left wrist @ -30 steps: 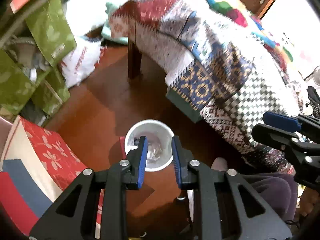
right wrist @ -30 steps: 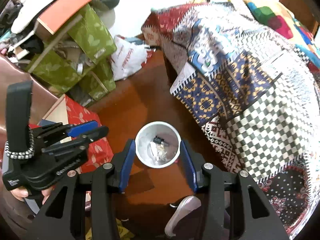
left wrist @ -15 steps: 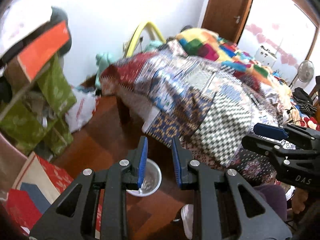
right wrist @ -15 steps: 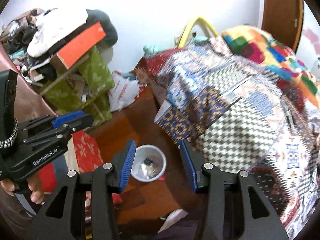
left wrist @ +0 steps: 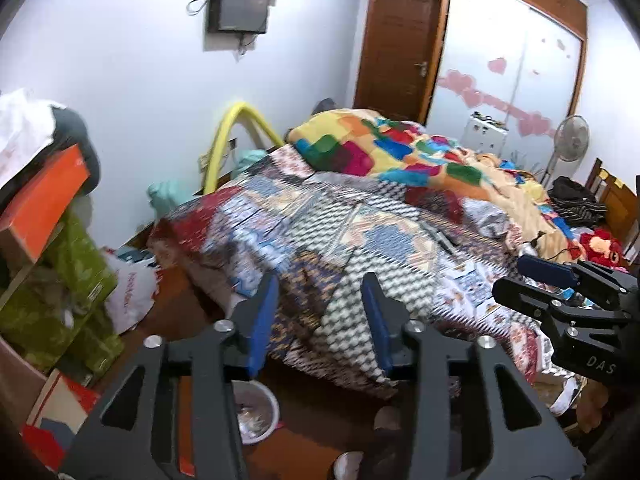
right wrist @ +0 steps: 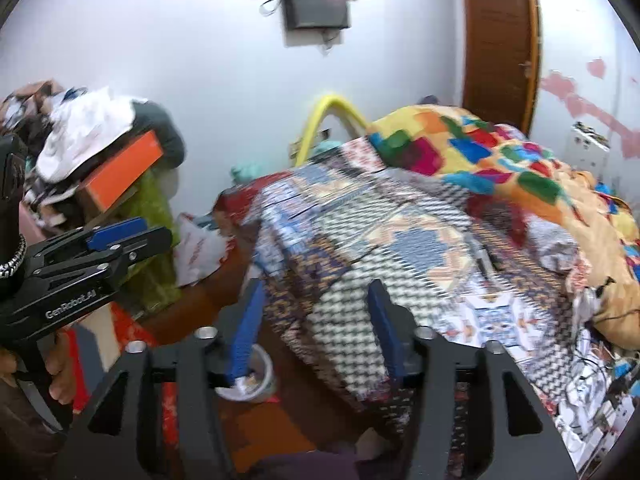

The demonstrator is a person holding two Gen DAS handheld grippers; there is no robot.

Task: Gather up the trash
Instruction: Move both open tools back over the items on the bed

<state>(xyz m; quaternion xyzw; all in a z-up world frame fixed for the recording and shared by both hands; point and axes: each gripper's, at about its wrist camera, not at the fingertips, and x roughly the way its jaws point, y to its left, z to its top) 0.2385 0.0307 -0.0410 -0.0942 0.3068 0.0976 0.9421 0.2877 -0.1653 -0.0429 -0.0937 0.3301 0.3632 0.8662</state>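
A small white trash bin [left wrist: 256, 414] with scraps inside stands on the red-brown floor beside the bed, low behind my left gripper's frame. It also shows in the right wrist view [right wrist: 256, 376]. My left gripper [left wrist: 320, 320] is open and empty, raised and pointing over the patchwork bed [left wrist: 360, 232]. My right gripper [right wrist: 314, 326] is open and empty too, aimed at the same bed [right wrist: 400, 232]. Each gripper shows in the other's view: the right at the right edge [left wrist: 560, 300], the left at the left edge [right wrist: 100, 248].
A pile of green bags, an orange box [left wrist: 40, 200] and clothes stands at the left. A white plastic bag [left wrist: 128, 296] lies on the floor by the bed's corner. A red floral box [right wrist: 132, 332] lies near the bin. A wooden door [left wrist: 396, 48] and a fan [left wrist: 570, 140] are at the back.
Both grippers have tilted up from looking down at the bin to looking across the bed. The bin has slid to the bottom of both views. My left gripper's jaws have spread wider.
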